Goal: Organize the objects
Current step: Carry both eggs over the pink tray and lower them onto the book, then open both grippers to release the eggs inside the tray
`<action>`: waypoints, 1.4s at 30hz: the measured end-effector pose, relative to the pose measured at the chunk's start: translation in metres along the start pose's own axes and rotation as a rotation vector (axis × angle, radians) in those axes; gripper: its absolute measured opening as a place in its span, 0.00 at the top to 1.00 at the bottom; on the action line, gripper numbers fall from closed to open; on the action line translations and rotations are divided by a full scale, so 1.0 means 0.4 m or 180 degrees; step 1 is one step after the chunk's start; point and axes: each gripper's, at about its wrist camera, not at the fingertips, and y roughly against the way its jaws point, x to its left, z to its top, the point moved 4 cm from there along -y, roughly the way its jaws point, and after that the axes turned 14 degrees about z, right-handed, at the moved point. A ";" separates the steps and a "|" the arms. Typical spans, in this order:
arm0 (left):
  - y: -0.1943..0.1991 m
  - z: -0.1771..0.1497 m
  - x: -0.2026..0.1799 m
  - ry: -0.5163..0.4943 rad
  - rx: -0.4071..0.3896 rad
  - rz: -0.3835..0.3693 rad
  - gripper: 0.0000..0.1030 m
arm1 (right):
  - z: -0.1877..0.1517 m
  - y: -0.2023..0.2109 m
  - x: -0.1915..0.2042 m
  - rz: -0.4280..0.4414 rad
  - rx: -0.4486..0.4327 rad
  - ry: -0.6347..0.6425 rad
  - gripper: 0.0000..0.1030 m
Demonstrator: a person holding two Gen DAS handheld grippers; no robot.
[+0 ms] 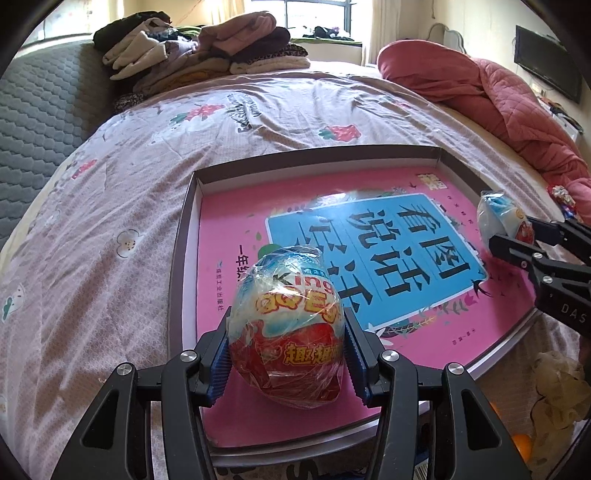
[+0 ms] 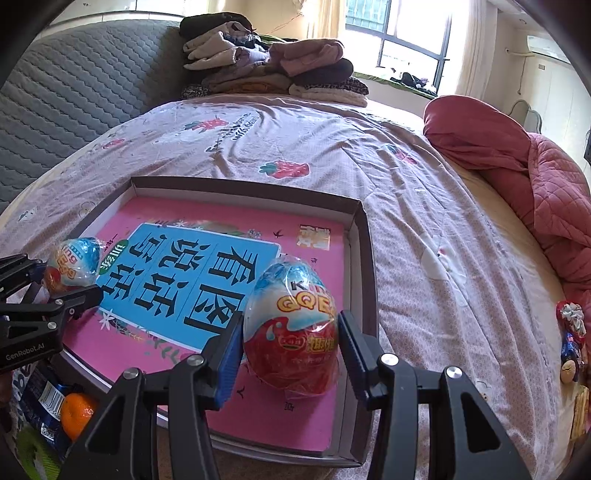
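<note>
Placing step: left gripper [image 1: 286, 363] grips egg [image 1: 286, 332], right gripper [image 2: 291, 360] grips second egg [image 2: 291, 332], both low over tray [image 2: 364, 295]; next, release.

A wide bed [image 2: 332, 155] fills the room, spread with a pale mauve sheet printed with strawberries and small flowers. At its far end stands a grey quilted headboard [image 2: 74, 85], with a pile of folded clothes [image 2: 266, 66] stacked beside it. A rumpled pink quilted duvet [image 2: 535, 177] lies heaped along the right edge. Daylight comes through a dark-framed window [image 2: 406, 33] hung with cream curtains [image 2: 476, 44]. The walls are cream, and a flat black television [image 1: 546, 62] hangs on the right one.
</note>
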 end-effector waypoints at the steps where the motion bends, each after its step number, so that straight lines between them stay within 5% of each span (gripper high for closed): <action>1: -0.001 0.000 0.000 -0.0002 -0.0001 -0.0002 0.47 | 0.000 0.001 0.000 0.0000 0.0000 -0.0002 0.51; 10: -0.006 0.004 0.009 0.0049 0.0038 0.0007 0.47 | 0.001 0.003 -0.006 -0.0078 -0.0009 0.0006 0.51; 15: -0.003 0.007 0.015 0.0100 0.0032 -0.0036 0.37 | 0.004 0.011 -0.003 -0.0046 -0.0046 -0.0016 0.41; 26: 0.020 0.014 0.019 0.0154 -0.0004 -0.0115 0.28 | 0.016 0.035 0.002 -0.0030 -0.0119 -0.0045 0.40; 42: 0.158 0.049 0.041 0.0216 -0.0348 -0.0061 0.27 | 0.052 0.121 0.038 0.0060 -0.0390 0.0023 0.38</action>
